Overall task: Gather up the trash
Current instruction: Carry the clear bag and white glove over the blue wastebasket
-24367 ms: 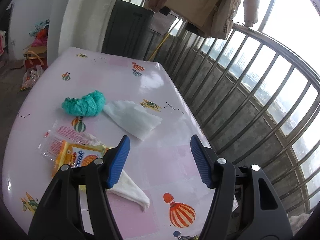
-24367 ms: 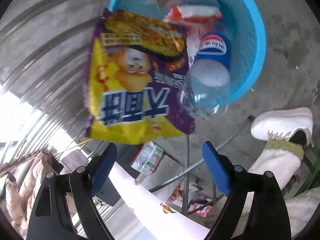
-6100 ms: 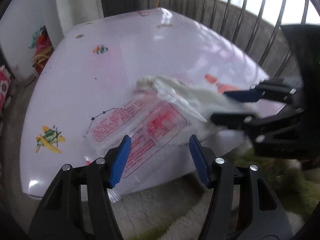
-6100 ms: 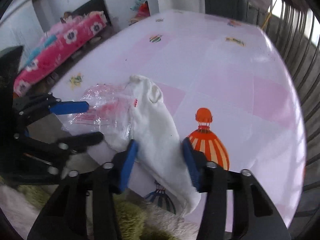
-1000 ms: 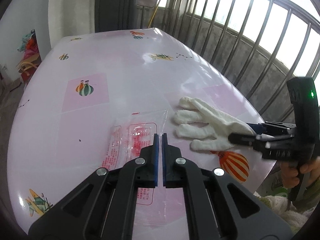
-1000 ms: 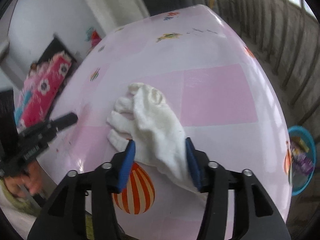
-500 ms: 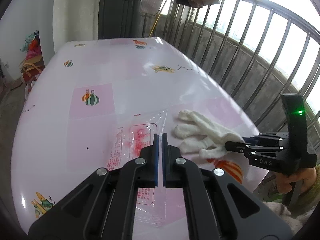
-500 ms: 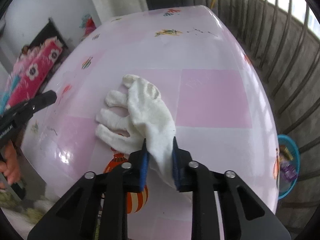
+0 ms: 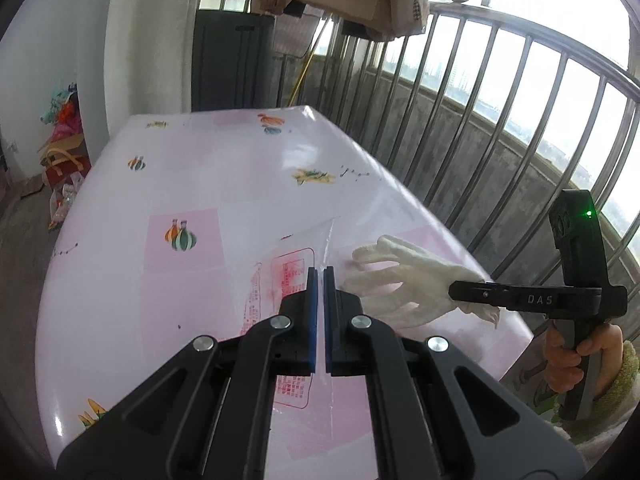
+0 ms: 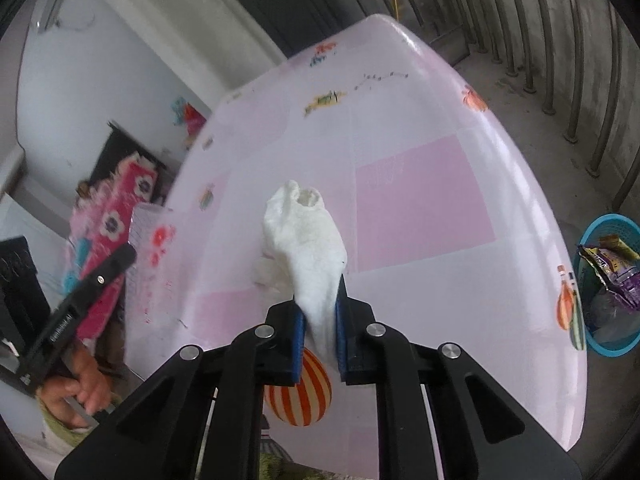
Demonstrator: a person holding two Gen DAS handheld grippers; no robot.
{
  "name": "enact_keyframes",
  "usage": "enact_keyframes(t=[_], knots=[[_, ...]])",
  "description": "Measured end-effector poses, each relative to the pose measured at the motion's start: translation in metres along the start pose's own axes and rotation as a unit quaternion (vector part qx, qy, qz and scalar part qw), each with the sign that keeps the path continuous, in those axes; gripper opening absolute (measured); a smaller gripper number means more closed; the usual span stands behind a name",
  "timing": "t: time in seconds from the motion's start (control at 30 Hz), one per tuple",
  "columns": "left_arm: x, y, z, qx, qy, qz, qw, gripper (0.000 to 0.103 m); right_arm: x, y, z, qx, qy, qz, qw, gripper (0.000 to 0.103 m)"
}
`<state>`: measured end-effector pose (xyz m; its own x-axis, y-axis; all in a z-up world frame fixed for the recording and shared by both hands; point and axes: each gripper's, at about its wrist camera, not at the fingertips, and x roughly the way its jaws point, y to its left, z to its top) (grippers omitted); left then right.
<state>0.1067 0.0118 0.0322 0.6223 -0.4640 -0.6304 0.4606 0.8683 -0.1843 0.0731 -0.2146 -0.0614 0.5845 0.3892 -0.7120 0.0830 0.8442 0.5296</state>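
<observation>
While the right claw (image 10: 318, 334) is closing on the white glove (image 10: 308, 232) and the left claw (image 9: 319, 280) is pinching the clear wrapper (image 9: 298, 276), both should be lifting clear before swinging toward the blue basket (image 10: 608, 280) at right.

White glove (image 10: 308, 240), pink-checked balloon-print tablecloth (image 10: 420, 200), red-printed clear wrapper (image 9: 288, 276), blue basket (image 10: 612, 344)

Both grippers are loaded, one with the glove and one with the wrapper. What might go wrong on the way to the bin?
The right gripper, jaws closing, pinches only the cuff of the white glove, so its dangling fingers could snag or slip free.

The left gripper grips just an edge of the clear wrapper, which may slide out.

The blue basket sits on the floor past the table edge and already looks full, so drops might miss.
</observation>
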Motion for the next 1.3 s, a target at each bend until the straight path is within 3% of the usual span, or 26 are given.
enact_keyframes(t=[0.47,0.87,1.0,1.13,1.3], knots=[[-0.009,-0.069,0.034,0.059,-0.036,-0.056,0.996,0.0,-0.088,-0.054,0.007,0.087,-0.101,0.047,0.99,0.013],[0.03,-0.187,0.064,0.153,-0.033,-0.164,0.9739,0.0,-0.171,-0.137,-0.016,0.173,-0.206,0.023,0.963,0.013],[0.06,-0.233,0.067,0.154,-0.006,-0.218,0.9637,0.0,-0.203,-0.179,-0.032,0.222,-0.244,-0.005,0.944,0.013],[0.092,-0.279,0.069,0.154,0.032,-0.265,0.9515,0.0,-0.24,-0.232,-0.055,0.292,-0.291,-0.06,0.909,0.013],[0.141,-0.335,0.062,0.157,0.094,-0.304,0.935,0.0,-0.258,-0.29,-0.084,0.376,-0.314,-0.106,0.865,0.013]])
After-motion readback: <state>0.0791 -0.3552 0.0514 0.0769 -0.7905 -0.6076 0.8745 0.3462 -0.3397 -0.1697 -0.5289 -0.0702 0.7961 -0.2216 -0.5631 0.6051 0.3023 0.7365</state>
